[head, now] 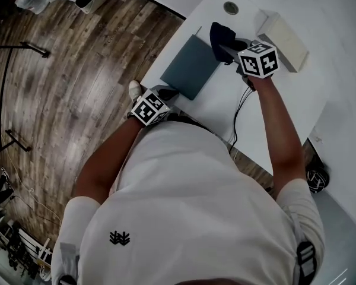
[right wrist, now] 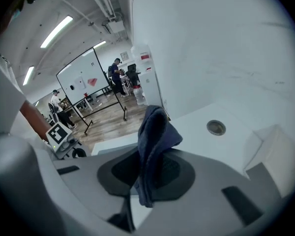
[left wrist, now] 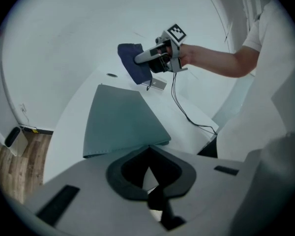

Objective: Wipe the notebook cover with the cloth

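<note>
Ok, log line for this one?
left gripper: shut on notebook edge | right gripper: shut on cloth, off notebook | wipe: not started

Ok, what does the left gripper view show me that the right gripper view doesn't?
Only the left gripper view: the whole cover of the flat teal notebook, with the left gripper and its jaws together at the near edge, and a black cable. Only the right gripper view: a whiteboard on a stand and people near it. Both: the dark blue cloth pinched in the right gripper, and the white table.
</note>
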`<state>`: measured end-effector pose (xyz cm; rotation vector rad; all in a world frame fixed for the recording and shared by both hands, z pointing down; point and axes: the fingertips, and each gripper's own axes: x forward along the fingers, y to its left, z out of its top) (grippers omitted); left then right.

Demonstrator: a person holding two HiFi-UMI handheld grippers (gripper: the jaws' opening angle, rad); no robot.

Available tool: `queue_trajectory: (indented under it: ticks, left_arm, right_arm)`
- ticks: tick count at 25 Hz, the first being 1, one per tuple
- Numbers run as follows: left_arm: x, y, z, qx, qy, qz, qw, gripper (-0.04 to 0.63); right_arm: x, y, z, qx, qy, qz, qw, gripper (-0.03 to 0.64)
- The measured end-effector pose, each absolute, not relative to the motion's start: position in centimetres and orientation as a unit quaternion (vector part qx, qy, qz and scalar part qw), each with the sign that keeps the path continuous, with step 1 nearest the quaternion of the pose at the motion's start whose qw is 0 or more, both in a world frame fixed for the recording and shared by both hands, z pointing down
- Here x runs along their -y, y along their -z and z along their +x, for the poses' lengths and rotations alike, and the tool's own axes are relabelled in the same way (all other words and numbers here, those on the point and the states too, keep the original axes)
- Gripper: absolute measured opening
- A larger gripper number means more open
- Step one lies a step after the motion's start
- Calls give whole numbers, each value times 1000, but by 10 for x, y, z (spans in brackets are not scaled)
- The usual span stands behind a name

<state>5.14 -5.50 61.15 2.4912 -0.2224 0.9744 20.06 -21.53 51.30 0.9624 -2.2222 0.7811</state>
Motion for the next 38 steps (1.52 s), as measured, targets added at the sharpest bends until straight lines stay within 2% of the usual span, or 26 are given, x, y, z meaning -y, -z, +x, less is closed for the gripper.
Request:
queue_trajectory:
  ticks: [8, 13, 23, 38]
  left_arm:
    - [68, -576, 37, 100, -311, 909, 258, 6]
    - [71, -546, 28, 118, -281, 913, 272, 6]
    - [86, -512, 38, 146, -246, 921, 264, 8]
    - [92, -499, 29, 170, -253, 918, 255, 6]
  right_arm:
    - [141, -481, 192, 850, -300, 401, 165, 49]
    - [104, -472, 178, 851, -301, 410, 127, 49]
    - [59, -471, 156, 865, -284, 390, 138, 49]
    - [53, -467, 146, 880, -271, 369, 128, 48]
